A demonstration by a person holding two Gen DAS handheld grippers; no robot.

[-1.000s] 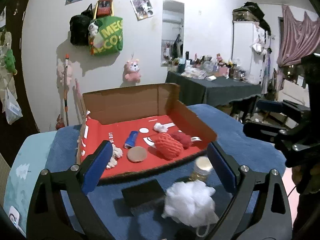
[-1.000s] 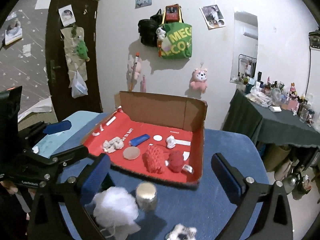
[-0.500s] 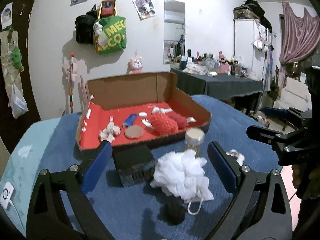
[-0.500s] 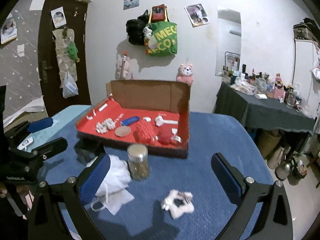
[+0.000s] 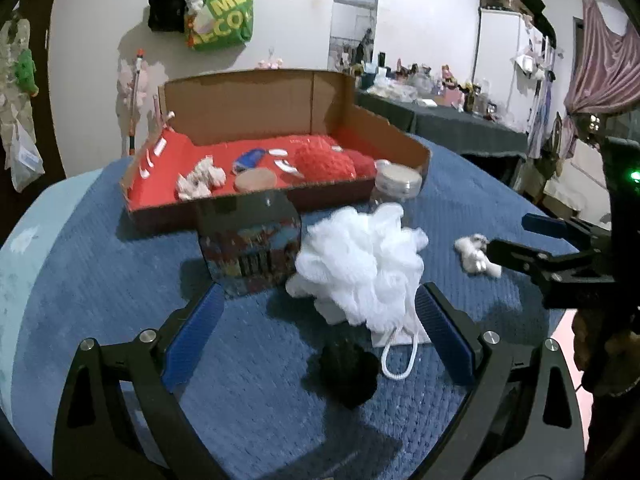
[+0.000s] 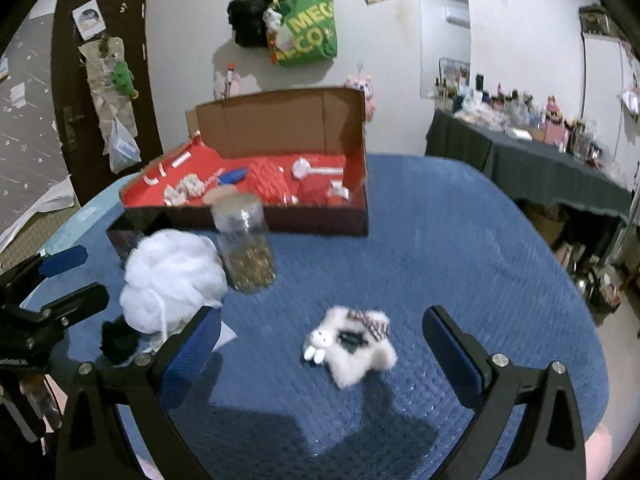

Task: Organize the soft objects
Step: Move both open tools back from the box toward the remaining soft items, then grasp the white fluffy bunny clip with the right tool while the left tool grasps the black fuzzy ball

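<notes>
A white mesh bath pouf [image 5: 362,262] [image 6: 172,276] lies on the blue tablecloth just ahead of my open left gripper [image 5: 320,344]. A black fuzzy ball [image 5: 350,372] [image 6: 118,340] sits between the left gripper's fingers, nearer the right one. My open right gripper [image 6: 320,350] frames a small white plush toy [image 6: 352,342] [image 5: 476,256] with a dark patch. Behind stands a cardboard box [image 5: 276,200] [image 6: 356,224] with a red floor, holding a red knitted item [image 5: 324,162] [image 6: 268,180], a darker red ball [image 6: 316,192], white scraps and a blue object.
A dark printed tin [image 5: 250,244] stands in front of the box beside the pouf. A glass jar [image 6: 244,240] [image 5: 396,186] with a pale lid stands right of the pouf. A cluttered dark-clothed table [image 6: 552,164] lies beyond on the right.
Both grippers have pulled back and dropped lower over the cloth. The pouf, black ball and plush toy now sit much closer to the open fingers. Nothing was gripped.
</notes>
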